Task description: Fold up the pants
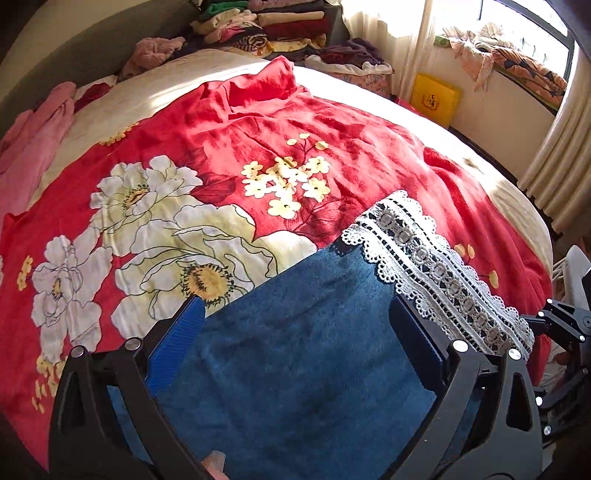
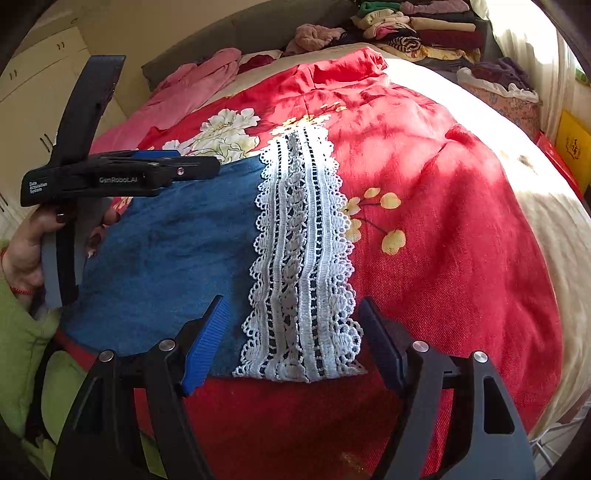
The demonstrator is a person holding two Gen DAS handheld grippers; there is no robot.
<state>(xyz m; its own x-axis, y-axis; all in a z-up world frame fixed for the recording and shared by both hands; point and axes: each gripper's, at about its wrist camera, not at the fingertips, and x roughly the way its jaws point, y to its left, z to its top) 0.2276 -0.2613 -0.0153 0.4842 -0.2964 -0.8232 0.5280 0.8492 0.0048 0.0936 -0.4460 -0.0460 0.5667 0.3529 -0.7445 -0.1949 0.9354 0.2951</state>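
Pants: blue, lace hem — flat on red blanket.
Left gripper: fingers spread, over pants.
Right gripper: fingers spread — straddling hem.

Left gripper spread wide over the blue pants, jaws apart, fabric lying between them on the red floral blanket. White lace hem runs along the pants' right edge, just beside the right-hand finger. Stacked folded clothes at the bed's far end, yellow bag by the curtain.
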